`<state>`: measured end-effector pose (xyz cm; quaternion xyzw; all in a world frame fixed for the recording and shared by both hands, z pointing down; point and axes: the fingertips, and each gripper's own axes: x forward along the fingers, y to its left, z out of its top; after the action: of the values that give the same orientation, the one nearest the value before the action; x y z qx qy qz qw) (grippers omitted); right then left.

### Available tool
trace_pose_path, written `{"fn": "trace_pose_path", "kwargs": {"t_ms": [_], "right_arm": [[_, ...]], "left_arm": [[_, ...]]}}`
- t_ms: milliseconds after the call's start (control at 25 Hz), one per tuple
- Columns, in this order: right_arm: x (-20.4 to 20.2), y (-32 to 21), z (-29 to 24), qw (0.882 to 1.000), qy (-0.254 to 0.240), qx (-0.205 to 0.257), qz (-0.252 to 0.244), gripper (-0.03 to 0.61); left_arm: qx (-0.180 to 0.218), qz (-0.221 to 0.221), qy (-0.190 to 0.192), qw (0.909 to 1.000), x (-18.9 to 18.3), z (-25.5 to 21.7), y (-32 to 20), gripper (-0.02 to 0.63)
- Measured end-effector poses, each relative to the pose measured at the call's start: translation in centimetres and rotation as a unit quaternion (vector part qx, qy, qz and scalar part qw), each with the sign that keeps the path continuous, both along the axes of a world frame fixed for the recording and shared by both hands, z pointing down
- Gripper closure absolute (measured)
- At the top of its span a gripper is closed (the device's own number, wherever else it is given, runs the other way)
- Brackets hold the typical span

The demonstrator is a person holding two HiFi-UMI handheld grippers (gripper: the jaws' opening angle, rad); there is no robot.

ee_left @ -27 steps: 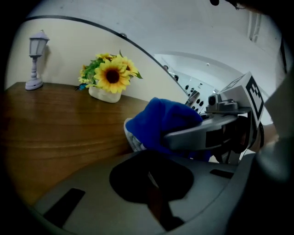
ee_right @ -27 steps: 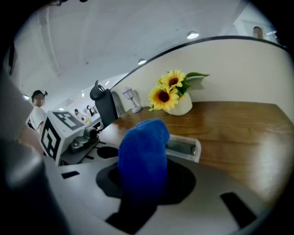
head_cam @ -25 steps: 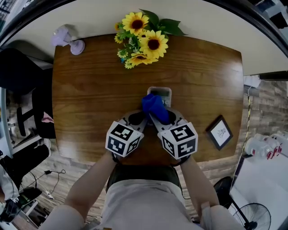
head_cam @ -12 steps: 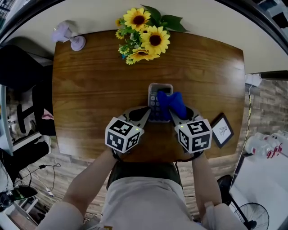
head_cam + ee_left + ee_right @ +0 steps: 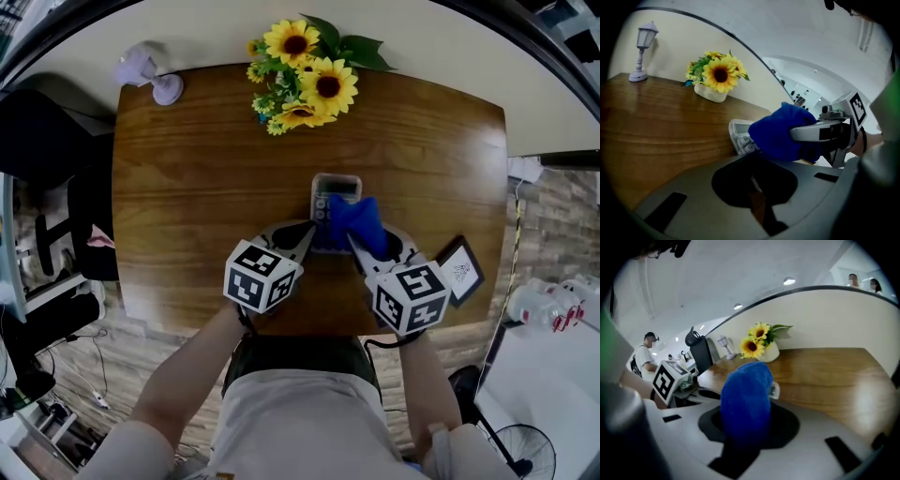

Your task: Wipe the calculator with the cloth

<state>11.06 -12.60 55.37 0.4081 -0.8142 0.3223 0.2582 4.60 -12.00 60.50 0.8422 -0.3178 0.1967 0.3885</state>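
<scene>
A grey calculator (image 5: 333,188) lies at the middle of the wooden table (image 5: 187,187); its screen end points to the flowers. A bunched blue cloth (image 5: 355,221) covers its lower right part, and my right gripper (image 5: 362,244) is shut on that cloth. In the right gripper view the cloth (image 5: 746,399) hides the jaws. My left gripper (image 5: 307,234) meets the calculator's near left corner and looks shut on it. The left gripper view has the calculator (image 5: 739,137) just beyond the jaws, with the cloth (image 5: 780,133) pressed on it.
A vase of sunflowers (image 5: 307,82) stands at the table's far edge, and a small lilac lamp (image 5: 150,77) at the far left corner. A dark framed card (image 5: 459,270) lies near the right front edge. A black chair (image 5: 56,187) is left of the table.
The right gripper swept the blue cloth from the calculator's near left part to its right side, then a little back left. The left gripper stayed at the near corner.
</scene>
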Motion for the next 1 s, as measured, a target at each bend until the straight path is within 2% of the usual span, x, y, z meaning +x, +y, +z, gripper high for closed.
{"fn": "trace_pose_path", "kwargs": {"t_ms": [160, 320, 400, 560, 640, 800, 920, 1000], "right_arm": [[-3.7, 0.8, 0.8, 1.000, -0.021, -0.015, -0.015, 0.459], [-4.4, 1.6, 2.9, 0.999, -0.026, -0.034, -0.004, 0.460], [-4.2, 1.8, 3.3, 0.999, -0.027, -0.036, -0.015, 0.460], [-3.3, 2.1, 3.5, 0.998, 0.016, -0.030, -0.057, 0.460], [-2.2, 2.3, 3.6, 0.997, 0.047, -0.022, -0.061, 0.462], [0.6, 2.2, 4.0, 0.997, 0.072, -0.025, -0.013, 0.462], [4.9, 2.5, 5.3, 0.990, 0.128, -0.044, 0.031, 0.463], [7.0, 3.1, 5.9, 0.988, 0.135, -0.059, 0.049, 0.463]], "left_arm": [[-0.004, -0.004, 0.002, 1.0000, 0.0, 0.0, -0.1, 0.611], [-0.007, -0.006, 0.004, 0.9999, 0.0, 0.0, -0.1, 0.611], [-0.008, -0.006, 0.005, 0.9999, 0.0, 0.0, -0.1, 0.611], [0.001, -0.003, 0.001, 1.0000, -0.1, 0.0, -0.1, 0.611], [0.008, 0.004, -0.009, 0.9999, 0.0, 0.0, 0.0, 0.611], [0.001, 0.000, -0.006, 1.0000, 0.0, 0.1, -0.1, 0.611], [-0.001, 0.000, -0.007, 1.0000, 0.0, 0.2, -0.1, 0.611], [-0.001, 0.003, -0.010, 1.0000, 0.1, 0.2, -0.1, 0.611]]}}
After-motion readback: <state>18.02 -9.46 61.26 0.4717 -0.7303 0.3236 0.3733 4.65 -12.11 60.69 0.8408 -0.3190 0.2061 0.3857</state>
